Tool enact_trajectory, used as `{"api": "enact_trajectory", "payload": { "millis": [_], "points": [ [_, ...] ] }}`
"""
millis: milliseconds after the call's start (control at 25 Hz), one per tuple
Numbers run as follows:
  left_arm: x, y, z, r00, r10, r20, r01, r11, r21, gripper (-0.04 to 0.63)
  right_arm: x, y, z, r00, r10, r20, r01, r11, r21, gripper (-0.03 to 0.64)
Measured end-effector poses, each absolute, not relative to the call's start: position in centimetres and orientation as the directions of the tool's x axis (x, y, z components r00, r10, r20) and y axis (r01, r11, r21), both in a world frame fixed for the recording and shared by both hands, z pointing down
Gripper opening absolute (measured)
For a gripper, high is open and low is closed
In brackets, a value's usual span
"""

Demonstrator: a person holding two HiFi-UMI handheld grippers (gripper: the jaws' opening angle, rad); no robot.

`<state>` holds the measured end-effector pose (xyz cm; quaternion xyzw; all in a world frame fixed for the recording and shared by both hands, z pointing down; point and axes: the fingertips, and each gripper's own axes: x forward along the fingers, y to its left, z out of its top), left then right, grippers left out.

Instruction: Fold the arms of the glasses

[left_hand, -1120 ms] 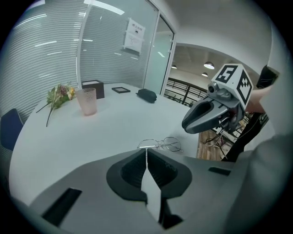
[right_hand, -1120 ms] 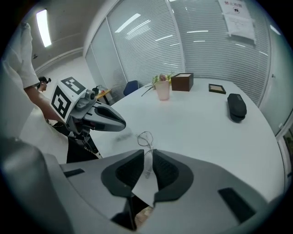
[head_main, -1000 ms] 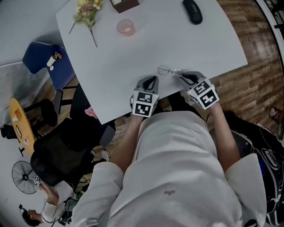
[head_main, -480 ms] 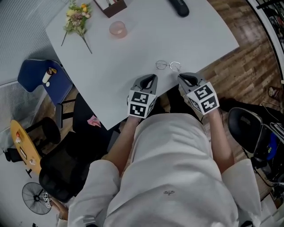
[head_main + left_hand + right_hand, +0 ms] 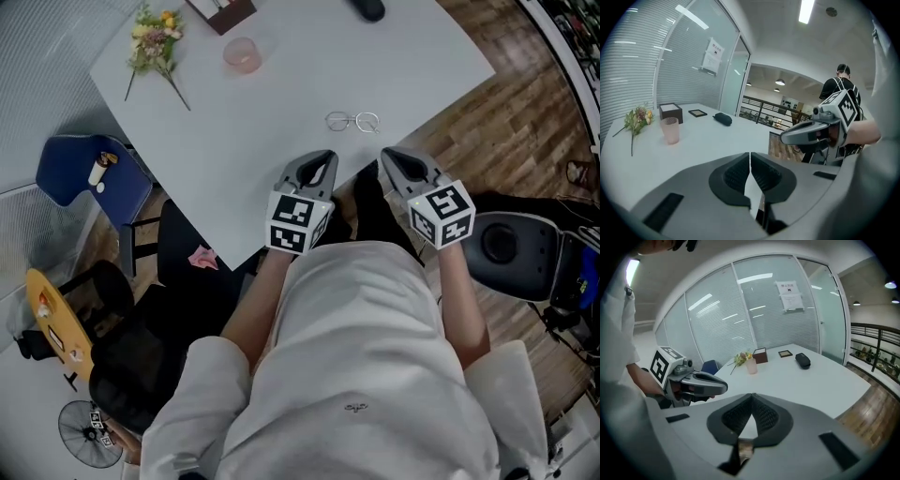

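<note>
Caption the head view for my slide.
Glasses lie on the table ahead of the left gripper and right gripper; both tongs shut, empty, the right's just closed.

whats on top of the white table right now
The table holds glasses, a pink cup, flowers, a brown box, a dark case. The left gripper covers a bit of its near edge.
</note>
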<state>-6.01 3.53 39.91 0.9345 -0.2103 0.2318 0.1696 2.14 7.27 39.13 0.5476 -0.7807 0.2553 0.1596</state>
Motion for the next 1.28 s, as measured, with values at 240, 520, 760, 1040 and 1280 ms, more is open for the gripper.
{"api": "enact_trajectory", "payload": {
  "millis": [240, 520, 760, 1040, 1280],
  "points": [
    [-6.5, 5.0, 38.1, 0.817, -0.313, 0.484, -0.454, -0.867, 0.206, 0.025, 1.2, 9.0, 37.2, -0.332, -0.829, 0.45, -0.939, 0.246, -0.24, 0.005],
    [-7.9, 6.6, 36.4, 0.83, -0.329, 0.45, -0.45, -0.872, 0.193, 0.018, -0.4, 10.4, 35.9, -0.336, -0.85, 0.407, -0.935, 0.249, -0.252, 0.005],
    [-8.9, 7.6, 35.5, 0.83, -0.353, 0.432, -0.465, -0.866, 0.186, 0.018, -1.1, 11.6, 34.8, -0.341, -0.855, 0.391, -0.935, 0.263, -0.239, 0.003],
    [-9.4, 7.5, 34.7, 0.835, -0.363, 0.414, -0.467, -0.866, 0.182, 0.02, -1.5, 11.8, 34.2, -0.333, -0.861, 0.385, -0.939, 0.266, -0.216, 0.003],
    [-9.1, 7.7, 34.4, 0.847, -0.347, 0.403, -0.448, -0.874, 0.188, 0.019, -2.0, 12.0, 33.7, -0.333, -0.859, 0.389, -0.941, 0.275, -0.197, 0.003]
  ]
}}
